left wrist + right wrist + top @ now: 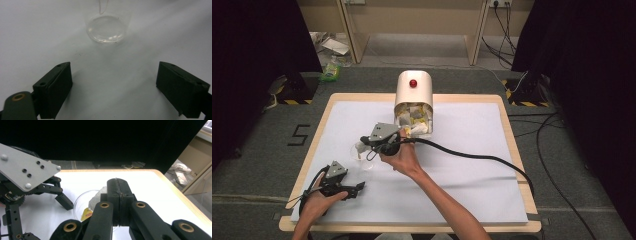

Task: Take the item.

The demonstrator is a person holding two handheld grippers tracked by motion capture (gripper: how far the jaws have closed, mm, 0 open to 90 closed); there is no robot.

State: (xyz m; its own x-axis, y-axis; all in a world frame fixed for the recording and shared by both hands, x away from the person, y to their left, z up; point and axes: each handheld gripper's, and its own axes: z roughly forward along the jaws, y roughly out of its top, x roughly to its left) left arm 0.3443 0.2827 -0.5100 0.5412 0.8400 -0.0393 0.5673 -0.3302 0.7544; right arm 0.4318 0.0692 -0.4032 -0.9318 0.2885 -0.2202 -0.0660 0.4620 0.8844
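High view: the right claw (362,145) pinches a tea bag's string (120,195) over the clear cup (363,156), left of the worktop's (472,150) middle. The tea bag (96,199) hangs into the cup. The left claw (357,189), jaws spread, rests near the front-left corner.

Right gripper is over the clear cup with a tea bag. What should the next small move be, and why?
Probably open the right gripper to drop the tea bag. Its jaws are shut on the bag's string, and the bag hangs in the mouth of the clear cup, so releasing should leave it inside. The left gripper rests open, apart from the cup.
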